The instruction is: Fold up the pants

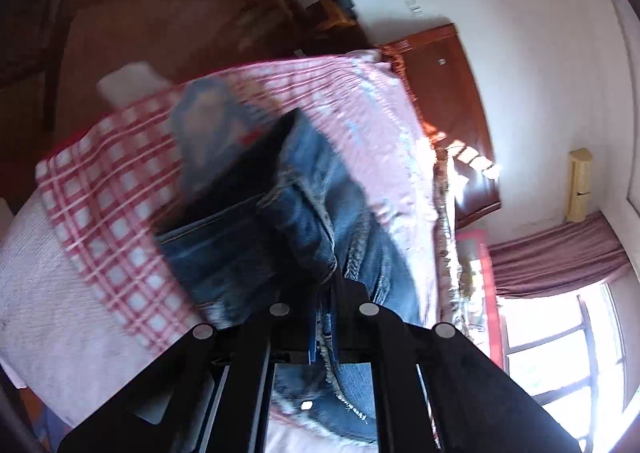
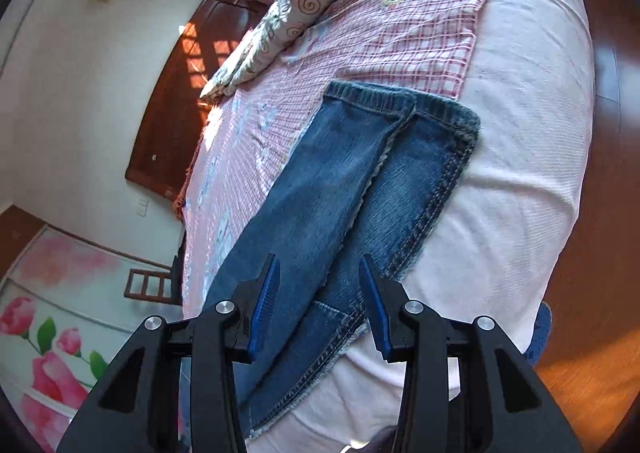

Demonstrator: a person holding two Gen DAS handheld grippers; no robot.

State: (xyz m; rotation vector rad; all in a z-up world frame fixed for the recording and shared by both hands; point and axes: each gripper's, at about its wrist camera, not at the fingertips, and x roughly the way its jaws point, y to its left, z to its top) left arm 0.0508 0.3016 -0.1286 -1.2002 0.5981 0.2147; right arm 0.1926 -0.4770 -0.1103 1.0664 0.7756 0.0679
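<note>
A pair of blue denim pants lies on the bed, legs side by side, hems at the far end near the checked cloth. My right gripper is open and empty, hovering just above the near part of the pants. In the left wrist view my left gripper is shut on a bunched fold of the pants and holds it lifted above the bed; the view is blurred by motion.
The bed has a white cover with a pink-and-white checked cloth on it and a floral pillow at the far end. A wooden headboard, a window and a wooden floor surround it.
</note>
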